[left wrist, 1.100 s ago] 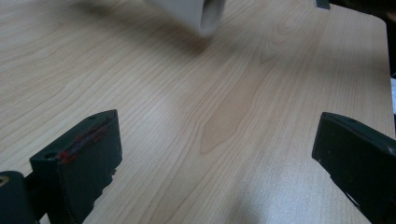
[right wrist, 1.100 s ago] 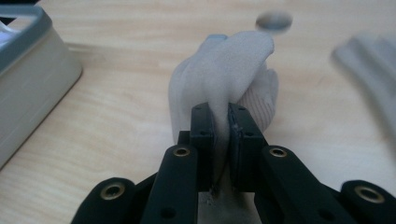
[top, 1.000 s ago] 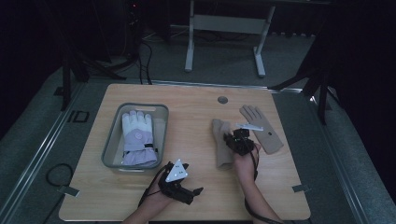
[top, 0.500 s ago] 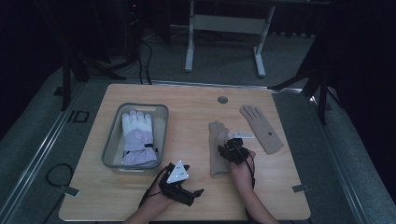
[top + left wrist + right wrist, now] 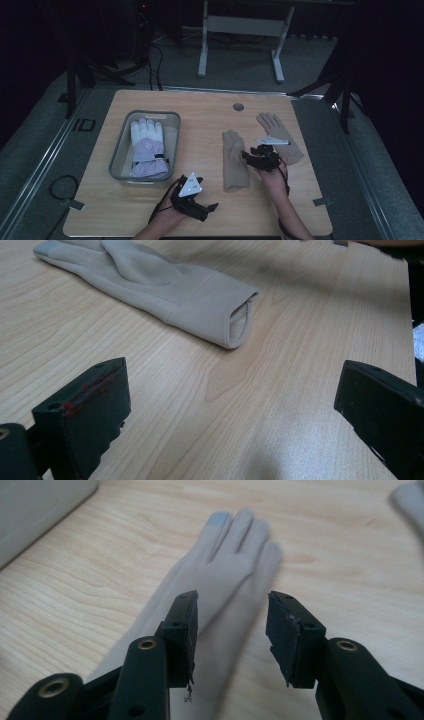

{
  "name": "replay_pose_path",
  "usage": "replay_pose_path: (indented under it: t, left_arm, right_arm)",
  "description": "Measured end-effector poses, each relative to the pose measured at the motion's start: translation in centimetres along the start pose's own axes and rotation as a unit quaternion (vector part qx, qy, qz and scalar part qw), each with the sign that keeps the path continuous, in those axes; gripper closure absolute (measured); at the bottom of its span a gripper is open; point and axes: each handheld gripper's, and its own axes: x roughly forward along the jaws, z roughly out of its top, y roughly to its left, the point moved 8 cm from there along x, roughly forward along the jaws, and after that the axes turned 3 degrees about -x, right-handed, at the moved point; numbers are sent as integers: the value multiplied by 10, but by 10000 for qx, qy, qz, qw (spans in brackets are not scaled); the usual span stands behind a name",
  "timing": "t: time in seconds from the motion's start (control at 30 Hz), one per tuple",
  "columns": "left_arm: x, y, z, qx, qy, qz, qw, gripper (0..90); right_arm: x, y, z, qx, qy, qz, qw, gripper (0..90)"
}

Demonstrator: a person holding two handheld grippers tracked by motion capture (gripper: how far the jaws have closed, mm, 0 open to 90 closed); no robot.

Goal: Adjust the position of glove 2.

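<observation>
Second beige glove (image 5: 279,136) partly behind right gripper (image 5: 254,158).

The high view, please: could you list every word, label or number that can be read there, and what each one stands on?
"ID": pale letters on the dark floor mat left of the table.
Round emblem on the white and lilac glove in the grey bin: too small to read.
Small marks on the left tongs' grey plate: too small to read.

The letters "ID" stand on the dark floor (image 5: 82,125) left of the table (image 5: 200,107)
</observation>
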Motion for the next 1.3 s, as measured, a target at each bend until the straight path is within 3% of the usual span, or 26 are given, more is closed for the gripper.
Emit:
replay_pose_path:
  t: [0.1, 0.3, 0.6, 0.93, 1.3]
  left_arm:
    - [0, 0, 0, -7, 1, -2, 10000, 17]
    - [1, -1, 0, -26, -27, -27, 10000, 17]
    - [3, -2, -1, -8, 24, -42, 10000, 17]
    - [3, -3, -2, 22, 34, -57, 10000, 16]
    - [3, -6, -2, 36, 31, -112, 9999, 17]
  right_arm:
    - [-9, -19, 3, -189, -89, -31, 9998, 554]
    - [-28, -59, 6, -280, -135, -280, 9991, 557]
    - [-38, -108, 5, -389, 75, -599, 9974, 544]
    - [-29, -136, 11, -395, 212, -798, 9958, 550]
    - [-14, -159, 16, -339, 343, -853, 9952, 540]
